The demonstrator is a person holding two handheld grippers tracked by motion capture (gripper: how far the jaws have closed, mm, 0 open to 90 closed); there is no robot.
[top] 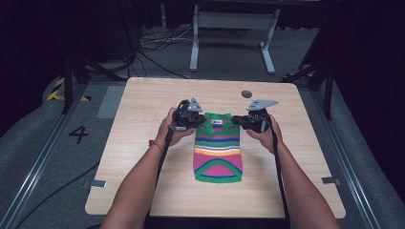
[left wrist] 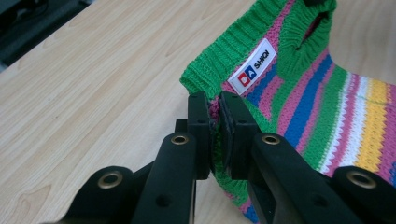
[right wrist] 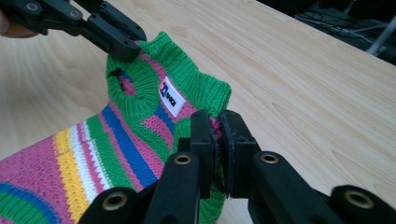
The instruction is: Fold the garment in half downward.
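My left gripper (left wrist: 215, 105) is pinching the green ribbed collar edge of the small striped knitted sweater (top: 218, 150), just to one side of its white sewn-in label (left wrist: 252, 67). My right gripper (right wrist: 217, 122) is clamped on the same collar on the label's other side. The sweater's lower part lies on the pale wooden table (top: 143, 109), below the label.

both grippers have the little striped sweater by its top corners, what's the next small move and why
Probably lift both together: the left gripper and right gripper are shut on the sweater at its collar corners, while its lower part lies on the table.
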